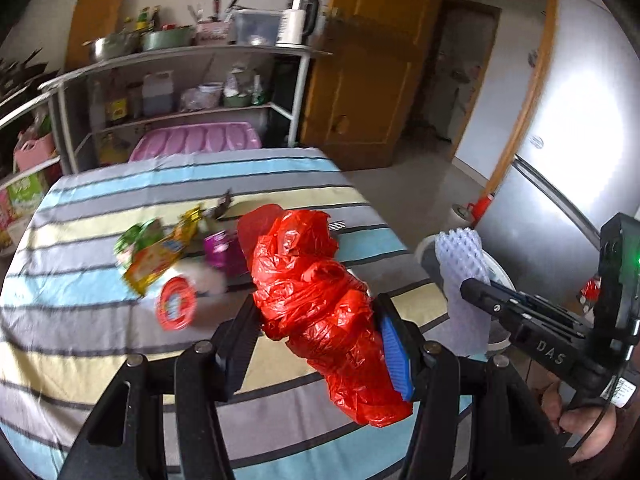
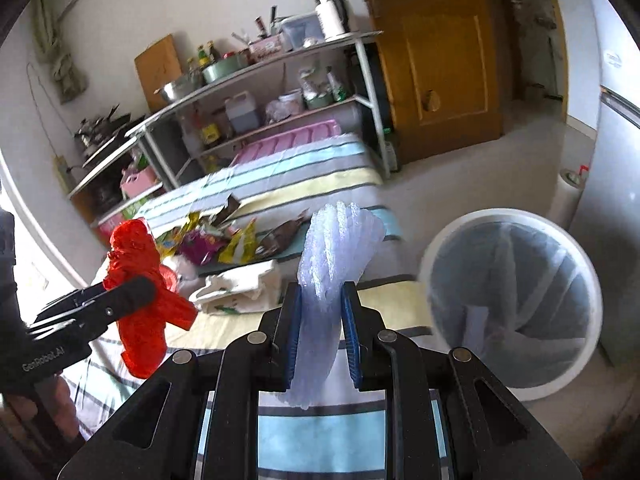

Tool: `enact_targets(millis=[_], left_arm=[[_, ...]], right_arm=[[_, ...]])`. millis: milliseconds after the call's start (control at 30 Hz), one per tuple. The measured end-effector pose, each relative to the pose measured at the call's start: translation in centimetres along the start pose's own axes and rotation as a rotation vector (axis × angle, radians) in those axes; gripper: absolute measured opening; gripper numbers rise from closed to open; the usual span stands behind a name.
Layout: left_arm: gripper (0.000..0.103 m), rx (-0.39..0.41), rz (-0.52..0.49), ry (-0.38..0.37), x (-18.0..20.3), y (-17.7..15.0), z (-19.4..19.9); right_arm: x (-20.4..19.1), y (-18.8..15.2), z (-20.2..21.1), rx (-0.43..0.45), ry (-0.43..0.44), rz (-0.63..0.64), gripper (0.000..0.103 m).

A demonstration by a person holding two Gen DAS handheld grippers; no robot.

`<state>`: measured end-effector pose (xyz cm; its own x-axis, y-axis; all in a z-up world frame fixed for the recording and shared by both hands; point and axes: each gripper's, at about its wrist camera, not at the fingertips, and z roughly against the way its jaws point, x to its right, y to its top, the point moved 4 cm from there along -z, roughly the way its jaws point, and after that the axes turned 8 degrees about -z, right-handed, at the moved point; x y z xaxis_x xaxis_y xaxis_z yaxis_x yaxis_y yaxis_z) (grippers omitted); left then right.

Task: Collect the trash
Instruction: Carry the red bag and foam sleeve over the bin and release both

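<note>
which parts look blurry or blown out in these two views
Left wrist view: the wrappers on the striped table are motion-smeared, the fridge is glared white; the red bag in the left gripper stays sharp. Right wrist view: the bin rim is smeared, the foam net in the right gripper crisp; straight shelves bow.

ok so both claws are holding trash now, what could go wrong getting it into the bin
1. The red plastic bag is loosely crumpled in the left claw, with its tail hanging free below; it could slip or snag on the striped tablecloth.
2. The white foam net in the right claw is light and springy, so on release it may bounce off the bin rim.
3. The claws are close together and might collide.
</note>
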<state>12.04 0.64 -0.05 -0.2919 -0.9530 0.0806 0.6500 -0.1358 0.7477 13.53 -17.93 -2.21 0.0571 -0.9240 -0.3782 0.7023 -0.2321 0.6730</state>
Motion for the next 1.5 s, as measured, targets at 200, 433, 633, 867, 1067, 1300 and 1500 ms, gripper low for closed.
enact_targets(millis=[200,433,633,867,1067,1300,1500], left_arm=[[0.059,-0.012,-0.072,-0.05,4.0,1.7,-1.7],[0.059,-0.029,-0.172,-0.106,9.9,3.5,-4.8],[0.059,-0.059,-0.241,-0.169,15.0,4.4,-7.7],[0.059,-0.117,-0.289,-0.217,19.1,4.4,-11.2],[0.06,-0.16,-0.287,-0.214,20.1,4.1,-13.3],[0.061,-0.187,-0.283,-0.213,20.2,3.8,-14.5],[0.07,-0.197,-0.26,-0.205,19.7,3.7,-14.7]], right_arm=[[3.3,1.4,2.1,0.052,-0.041,-0.045,0.021],[7.9,2.7,3.3,0.081,-0.136,-0.076,0.021],[12.2,3.3,3.4,0.08,-0.204,-0.106,0.021],[16.5,3.2,1.7,0.027,-0.258,-0.142,0.021],[19.0,2.9,-0.4,-0.033,-0.294,-0.142,0.021],[20.3,2.4,-2.0,-0.084,-0.323,-0.152,0.024],[20.5,2.1,-2.1,-0.088,-0.316,-0.158,0.048]])
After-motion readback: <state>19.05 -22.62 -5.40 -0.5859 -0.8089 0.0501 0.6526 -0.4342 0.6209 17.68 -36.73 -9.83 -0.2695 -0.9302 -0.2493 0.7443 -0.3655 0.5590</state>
